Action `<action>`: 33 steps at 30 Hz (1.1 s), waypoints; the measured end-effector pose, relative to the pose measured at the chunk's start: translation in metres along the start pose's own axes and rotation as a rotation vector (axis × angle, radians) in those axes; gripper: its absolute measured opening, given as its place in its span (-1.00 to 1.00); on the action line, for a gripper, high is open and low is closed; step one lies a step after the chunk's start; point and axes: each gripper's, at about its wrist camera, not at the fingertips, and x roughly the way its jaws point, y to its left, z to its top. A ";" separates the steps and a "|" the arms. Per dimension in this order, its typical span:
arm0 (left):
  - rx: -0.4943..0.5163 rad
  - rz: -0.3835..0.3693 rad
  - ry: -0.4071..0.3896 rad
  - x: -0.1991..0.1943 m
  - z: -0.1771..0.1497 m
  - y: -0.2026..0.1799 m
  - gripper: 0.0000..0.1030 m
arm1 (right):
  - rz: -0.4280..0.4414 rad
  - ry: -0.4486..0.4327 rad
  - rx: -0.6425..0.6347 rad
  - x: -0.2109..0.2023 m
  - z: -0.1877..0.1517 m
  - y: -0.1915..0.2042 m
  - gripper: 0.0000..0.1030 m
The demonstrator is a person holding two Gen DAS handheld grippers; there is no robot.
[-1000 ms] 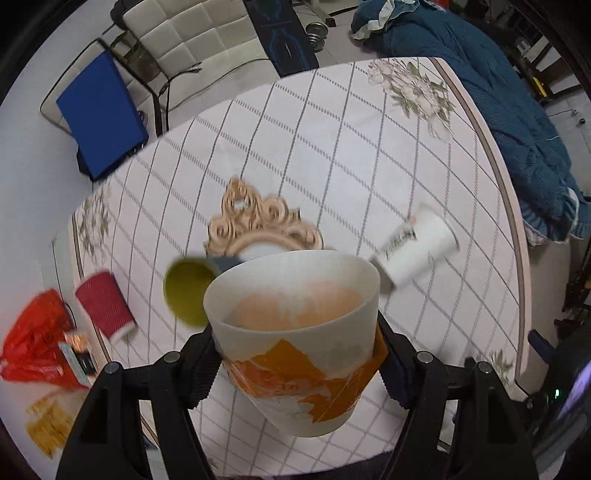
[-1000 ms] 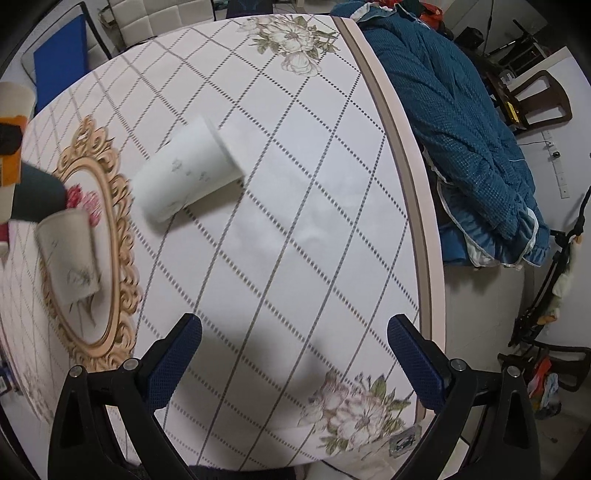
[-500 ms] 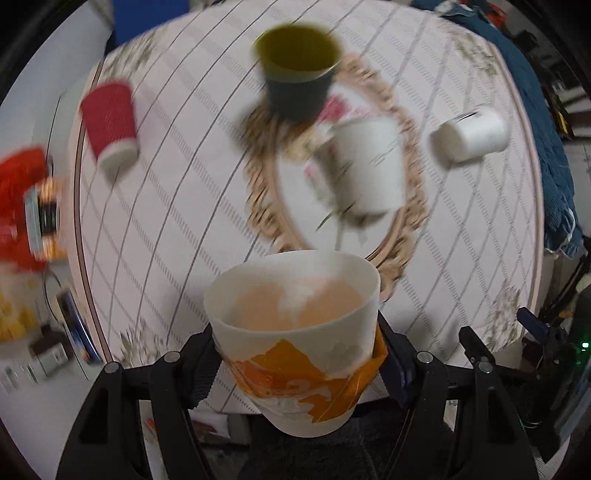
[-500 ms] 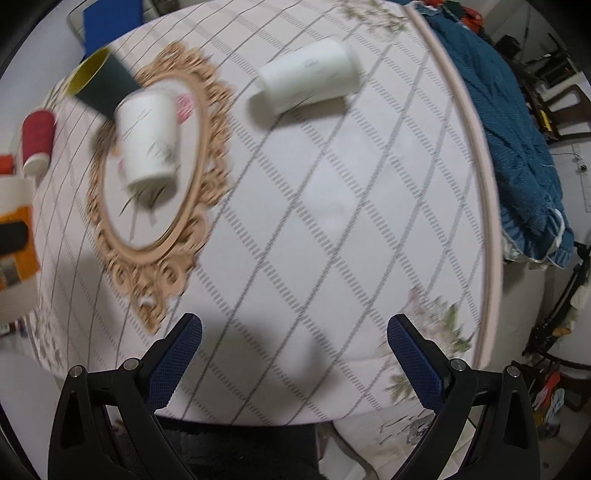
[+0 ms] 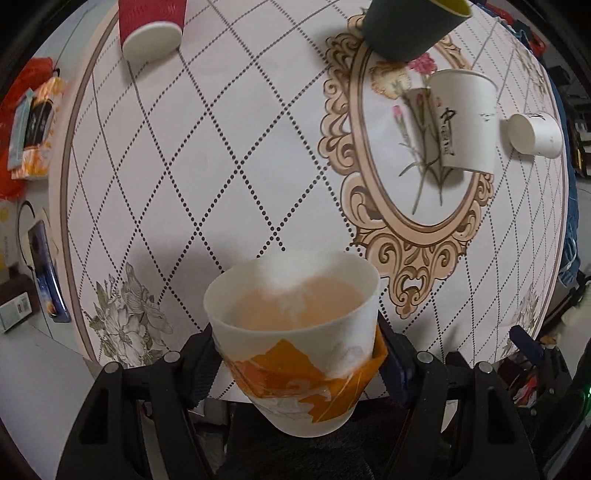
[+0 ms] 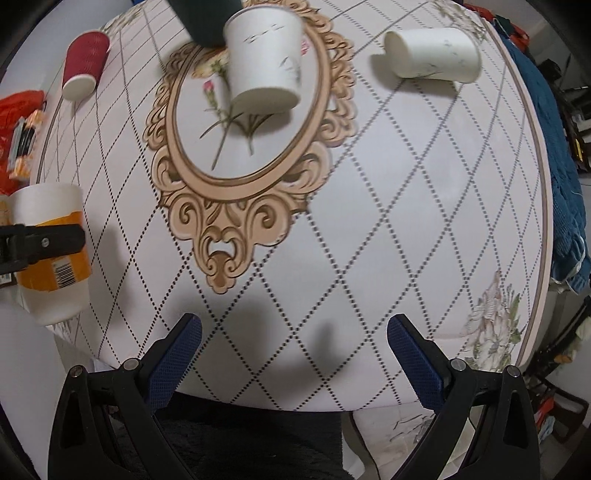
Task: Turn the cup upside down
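Observation:
My left gripper (image 5: 295, 354) is shut on a white cup with an orange band (image 5: 295, 332). The cup's open mouth faces the table below, and it hangs above the table's near edge. The right wrist view shows the same cup (image 6: 51, 254) at the far left, mouth up in that image, with a black finger across its band. My right gripper (image 6: 293, 347) is open and empty above the near part of the table.
On the oval table (image 5: 221, 166) a white cup (image 5: 463, 118) stands upside down on the ornate medallion, a dark green cup (image 5: 406, 26) behind it, a white cup (image 5: 535, 134) on its side at right, and a red cup (image 5: 151, 22) at far left. Clutter lies left of the table.
My left gripper has turned over with the cup, so the cup's mouth now faces the table. Both grippers have drawn back toward the near edge.

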 end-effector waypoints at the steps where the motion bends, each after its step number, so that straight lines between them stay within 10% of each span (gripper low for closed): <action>1: 0.000 -0.002 0.004 0.002 0.001 0.000 0.38 | -0.002 0.003 -0.003 0.002 0.000 0.002 0.98; 33: -0.024 0.009 0.064 0.068 0.007 -0.019 0.43 | -0.045 0.016 0.029 0.018 0.018 -0.033 0.99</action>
